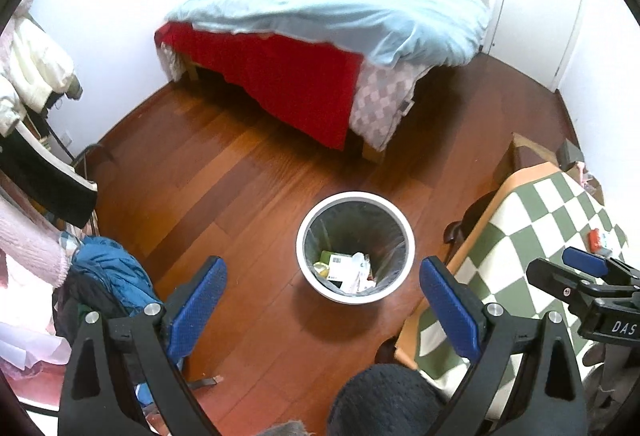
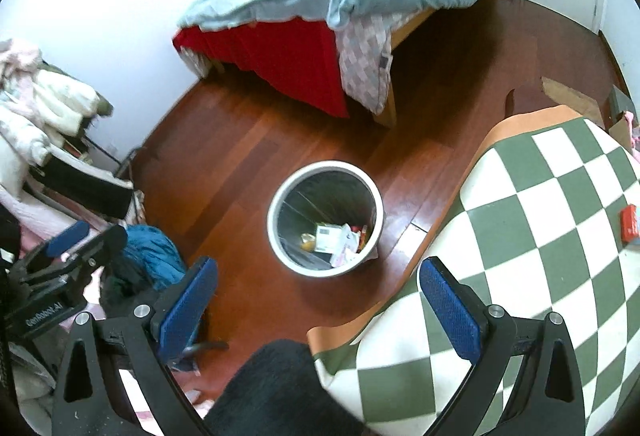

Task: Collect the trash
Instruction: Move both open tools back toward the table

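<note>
One bin [image 1: 355, 208] stands on the floor, holding several scraps too jumbled to count. There is one bed [image 1: 320, 16], one checked cloth [image 2: 560, 236] and one red packet [image 2: 629, 222] on it. Two grippers show, left [image 1: 323, 298] and right [image 2: 318, 300], each with two blue pads.

Lettering "DAS" on the right gripper [image 1: 592, 264] body; "GenRobot.AI" on the left gripper [image 2: 76, 236] body. Bin-content labels illegible.

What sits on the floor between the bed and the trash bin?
Nothing: bare wooden floor separates the bed from the trash bin, clearest in the left wrist view.
</note>
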Motion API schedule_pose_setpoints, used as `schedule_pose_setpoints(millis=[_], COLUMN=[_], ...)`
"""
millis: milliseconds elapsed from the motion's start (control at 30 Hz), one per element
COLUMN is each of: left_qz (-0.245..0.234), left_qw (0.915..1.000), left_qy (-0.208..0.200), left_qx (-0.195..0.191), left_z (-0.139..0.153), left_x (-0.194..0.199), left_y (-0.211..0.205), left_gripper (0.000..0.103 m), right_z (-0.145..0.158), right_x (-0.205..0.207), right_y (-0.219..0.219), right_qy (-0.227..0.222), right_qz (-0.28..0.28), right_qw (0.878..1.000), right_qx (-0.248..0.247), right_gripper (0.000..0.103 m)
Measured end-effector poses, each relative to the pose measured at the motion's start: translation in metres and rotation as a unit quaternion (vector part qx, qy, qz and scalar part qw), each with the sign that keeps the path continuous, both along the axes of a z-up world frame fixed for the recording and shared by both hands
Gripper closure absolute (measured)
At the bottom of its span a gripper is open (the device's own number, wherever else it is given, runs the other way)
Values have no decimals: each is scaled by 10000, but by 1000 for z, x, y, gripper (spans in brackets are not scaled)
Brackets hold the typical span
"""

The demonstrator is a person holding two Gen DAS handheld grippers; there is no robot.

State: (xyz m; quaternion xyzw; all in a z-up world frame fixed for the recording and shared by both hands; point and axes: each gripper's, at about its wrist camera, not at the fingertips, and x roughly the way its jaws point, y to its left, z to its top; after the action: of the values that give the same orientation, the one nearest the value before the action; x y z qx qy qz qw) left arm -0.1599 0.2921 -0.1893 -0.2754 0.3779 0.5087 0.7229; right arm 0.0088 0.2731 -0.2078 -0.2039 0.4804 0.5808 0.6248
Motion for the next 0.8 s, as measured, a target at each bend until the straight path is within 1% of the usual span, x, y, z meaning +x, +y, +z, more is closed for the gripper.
schedule_pose_setpoints(millis=[133,233,333,367,400,467,500,533,567,600,633,667,700,767,800], left_qz=[-155,-390,-623,-740,-796,-968,-1040,-1129,-1240,-1352,-1433,-1535,-1614,-1767,-1875], left_qw=[9993,9987,9975,9969,9965,9951,9943,9932,9917,9898,9882,9857,9836,9790,9754], left_qy=[67,1,71,102,117,186,222,262,291,339,406,537,635,845,994], left_qx=[340,338,316,256,213,110,43,-48,-162,-281,-344,-433,-490,-560,-595], left_z=[20,25,18,10,6,-14,-21,-30,-40,-53,-61,-77,-87,-102,-112], left_x=[13,36,72,93,104,149,165,183,205,231,251,282,303,334,355], left_y=[-26,-40,-51,-54,-55,-61,-64,-66,-70,-75,-81,-85,-90,-98,-101], left_gripper=[5,5,5,5,5,4,3,0,0,0,0,0,0,0,0], right_z=[20,25,23,20,14,3,-6,-18,-27,-38,-50,-59,-72,-88,-100], right_x=[18,46,92,104,130,169,195,228,250,278,309,331,361,395,417], right_y=[-38,-66,-100,-106,-122,-144,-158,-176,-186,-199,-215,-222,-233,-243,-248], right_qy=[298,515,476,438,409,493,581,748,886,1055,1185,1238,1315,1357,1435], right_qz=[-299,-632,-1113,-1220,-1524,-2025,-2374,-2837,-3147,-3537,-3995,-4298,-4718,-5160,-5430], right_qw=[9987,9962,9923,9914,9874,9780,9696,9557,9446,9289,9085,8937,8711,8446,8261], right_qx=[268,318,245,198,87,-60,-145,-235,-280,-308,-325,-349,-365,-441,-464], right_gripper=[1,1,1,1,1,1,1,1,1,1,1,1,1,1,1])
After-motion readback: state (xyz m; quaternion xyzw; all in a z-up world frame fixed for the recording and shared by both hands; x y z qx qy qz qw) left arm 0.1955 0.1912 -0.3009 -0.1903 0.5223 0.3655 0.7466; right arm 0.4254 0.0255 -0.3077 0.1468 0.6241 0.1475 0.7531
